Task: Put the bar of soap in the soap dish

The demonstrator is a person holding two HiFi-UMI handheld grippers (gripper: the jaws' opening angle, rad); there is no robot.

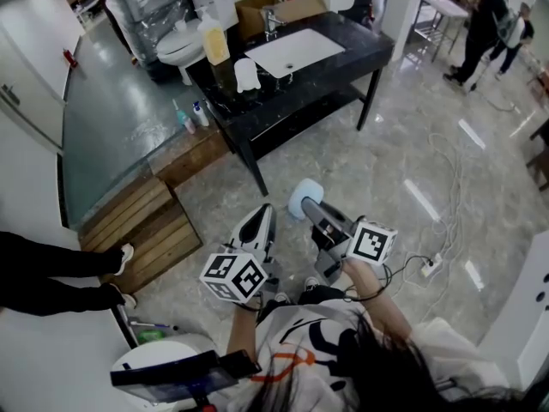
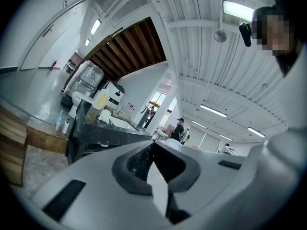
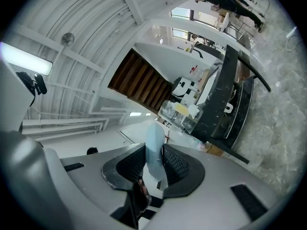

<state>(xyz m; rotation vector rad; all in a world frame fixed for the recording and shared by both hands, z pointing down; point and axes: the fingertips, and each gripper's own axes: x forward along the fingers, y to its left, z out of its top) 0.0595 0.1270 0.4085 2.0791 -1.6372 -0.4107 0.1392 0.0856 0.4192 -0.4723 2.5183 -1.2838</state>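
Pale-blue soap (image 1: pixel 304 199) is pinched by the right gripper (image 3: pixel 154 157), its lower end hidden by the pads (image 3: pixel 176 165); the left gripper (image 2: pixel 152 152) is closed, empty. Items on the counter (image 1: pixel 347 48) are unreadable.

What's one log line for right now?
right gripper: shut on pale blue rounded soap bar | left gripper: shut, empty | black sink counter: ahead, not reached
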